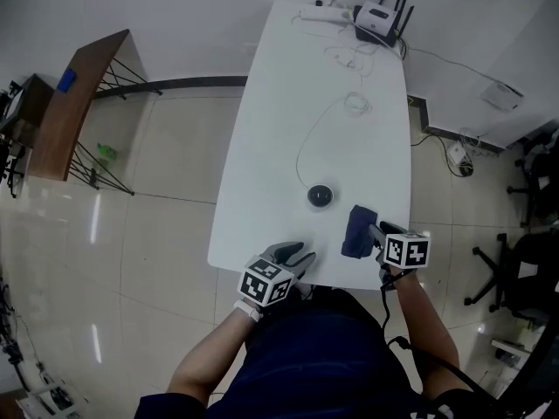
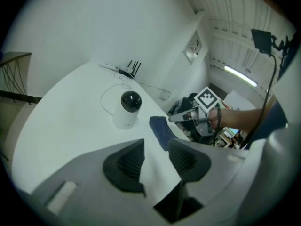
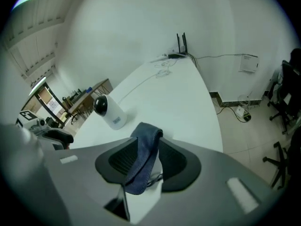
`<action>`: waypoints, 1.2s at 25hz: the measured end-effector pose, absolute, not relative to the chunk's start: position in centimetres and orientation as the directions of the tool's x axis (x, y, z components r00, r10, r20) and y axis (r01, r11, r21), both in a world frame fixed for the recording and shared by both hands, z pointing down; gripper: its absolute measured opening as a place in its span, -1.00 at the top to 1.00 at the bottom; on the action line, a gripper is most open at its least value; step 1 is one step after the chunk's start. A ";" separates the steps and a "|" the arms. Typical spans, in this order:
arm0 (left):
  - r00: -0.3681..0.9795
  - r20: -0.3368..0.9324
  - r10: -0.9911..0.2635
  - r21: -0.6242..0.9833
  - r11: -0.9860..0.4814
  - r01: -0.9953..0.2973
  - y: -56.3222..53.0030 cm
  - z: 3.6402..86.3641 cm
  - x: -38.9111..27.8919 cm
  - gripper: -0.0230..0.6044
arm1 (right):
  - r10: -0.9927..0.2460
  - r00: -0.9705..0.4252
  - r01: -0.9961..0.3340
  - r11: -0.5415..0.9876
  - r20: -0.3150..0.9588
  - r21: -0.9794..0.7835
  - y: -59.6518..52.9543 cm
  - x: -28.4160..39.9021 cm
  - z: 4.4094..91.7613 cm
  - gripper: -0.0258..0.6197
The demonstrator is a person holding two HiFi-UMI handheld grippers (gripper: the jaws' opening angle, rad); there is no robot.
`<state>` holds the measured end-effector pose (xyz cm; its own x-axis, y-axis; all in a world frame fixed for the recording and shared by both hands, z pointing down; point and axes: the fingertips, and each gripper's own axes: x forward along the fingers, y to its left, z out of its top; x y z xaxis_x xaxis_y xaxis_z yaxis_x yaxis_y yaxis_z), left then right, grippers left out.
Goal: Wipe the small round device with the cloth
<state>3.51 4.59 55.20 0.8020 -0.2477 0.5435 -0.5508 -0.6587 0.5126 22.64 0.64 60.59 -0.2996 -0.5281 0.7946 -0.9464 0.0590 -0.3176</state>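
The small round device, a white body with a black dome top, stands on the white table near its front end. To its right a dark blue cloth is bunched between the pads of my right gripper, which is shut on it; one end sticks out past the fingertips. My left gripper hovers over the table's front left edge, open and empty, pointing toward the device.
A white cable runs from the device up the table to a router and a power strip at the far end. A wooden side table stands on the left, office chairs on the right.
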 end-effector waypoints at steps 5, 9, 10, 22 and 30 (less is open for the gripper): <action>0.795 0.498 -0.347 0.494 -0.639 -0.589 3.2 52.9 2.7 0.52 | -0.682 -0.335 -0.932 0.139 0.651 -0.334 -0.3 20.2 54.3 0.72; 0.772 0.444 -0.454 0.452 -0.631 -0.631 1.4 50.2 2.2 0.68 | -0.741 -0.409 -0.898 0.224 0.533 -0.379 -0.4 15.9 50.8 0.72; 0.772 0.431 -0.467 0.444 -0.635 -0.632 1.2 49.6 2.2 0.70 | -0.746 -0.433 -0.886 0.248 0.506 -0.392 -0.4 14.7 50.1 0.72; 0.771 0.383 -0.508 0.397 -0.663 -0.634 0.3 47.1 -0.1 0.74 | -0.765 -0.524 -0.851 0.460 0.374 -0.251 -1.4 7.2 45.4 0.74; 0.797 0.364 -0.481 0.386 -0.701 -0.599 0.9 46.0 3.6 0.74 | -0.772 -0.540 -0.842 0.490 0.335 -0.227 -0.3 9.2 43.4 0.75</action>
